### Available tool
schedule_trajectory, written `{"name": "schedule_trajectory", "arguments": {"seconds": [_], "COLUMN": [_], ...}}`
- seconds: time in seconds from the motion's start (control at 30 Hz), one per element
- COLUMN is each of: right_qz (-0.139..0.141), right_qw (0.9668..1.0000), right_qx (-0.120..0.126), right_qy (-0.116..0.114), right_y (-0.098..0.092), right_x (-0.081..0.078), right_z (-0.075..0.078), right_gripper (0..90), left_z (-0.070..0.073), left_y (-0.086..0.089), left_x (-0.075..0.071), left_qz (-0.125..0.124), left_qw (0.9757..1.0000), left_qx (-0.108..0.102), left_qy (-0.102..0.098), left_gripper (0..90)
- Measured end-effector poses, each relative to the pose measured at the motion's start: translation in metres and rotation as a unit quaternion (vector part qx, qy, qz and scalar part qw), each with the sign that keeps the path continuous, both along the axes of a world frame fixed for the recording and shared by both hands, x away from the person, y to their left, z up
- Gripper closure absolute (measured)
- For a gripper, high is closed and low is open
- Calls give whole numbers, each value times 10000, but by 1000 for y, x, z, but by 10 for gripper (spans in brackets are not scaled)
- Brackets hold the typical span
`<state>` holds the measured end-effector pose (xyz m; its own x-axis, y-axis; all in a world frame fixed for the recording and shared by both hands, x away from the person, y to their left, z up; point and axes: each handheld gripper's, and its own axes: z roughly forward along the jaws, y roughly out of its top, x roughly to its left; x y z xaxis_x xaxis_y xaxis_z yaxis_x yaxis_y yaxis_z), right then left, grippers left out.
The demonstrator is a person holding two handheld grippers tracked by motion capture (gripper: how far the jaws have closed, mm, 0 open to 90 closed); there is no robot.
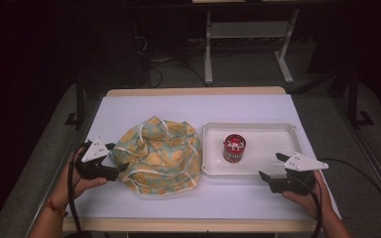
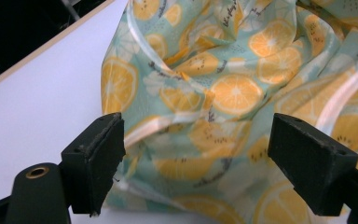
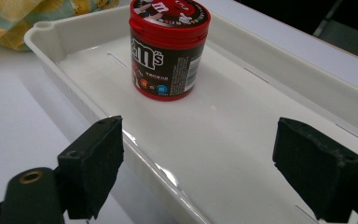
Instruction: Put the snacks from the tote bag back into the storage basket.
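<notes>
A crumpled cloth bag printed with orange slices on pale green lies at the table's left-middle. My left gripper stands open at its left edge, and the cloth bag spans the gap between the jaws in the left gripper view. A red and brown candy tub stands upright in a white tray to the right. My right gripper is open at the tray's near right corner, short of the candy tub, with its jaws over the tray's near rim.
The white table top has bare room behind the bag and tray and along the front edge. Beyond the far edge stands a metal frame on a dark floor with cables.
</notes>
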<state>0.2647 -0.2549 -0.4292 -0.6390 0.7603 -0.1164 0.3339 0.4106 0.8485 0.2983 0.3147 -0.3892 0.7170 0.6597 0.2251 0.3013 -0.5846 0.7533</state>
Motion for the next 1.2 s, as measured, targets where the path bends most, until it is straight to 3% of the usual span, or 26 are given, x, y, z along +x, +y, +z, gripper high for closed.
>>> {"name": "schedule_trajectory", "arguments": {"seconds": [0.27, 0.7, 0.87, 1.2], "right_qz": [8, 10, -25, -97], "right_qw": [10000, 10000, 10000, 9998], "right_qx": [-7, 25, 64, 141], "right_qy": [13, -32, -36, -63], "right_y": [0, 1, -1, -3], "right_x": [1, 2, 1, 2], "right_z": [0, 1, 2, 2], "right_gripper": [157, 157, 156, 156], "left_z": [-11, -43, -53, -51], "left_y": [25, 50, 52, 52], "left_x": [-7, -12, -12, -14], "left_qz": [221, 363, 348, 335], "left_qw": [9989, 9943, 9931, 9915], "left_qx": [-425, -940, -1007, -1186], "left_qy": [5, 344, 483, 410], "left_gripper": [181, 179, 179, 174]}}
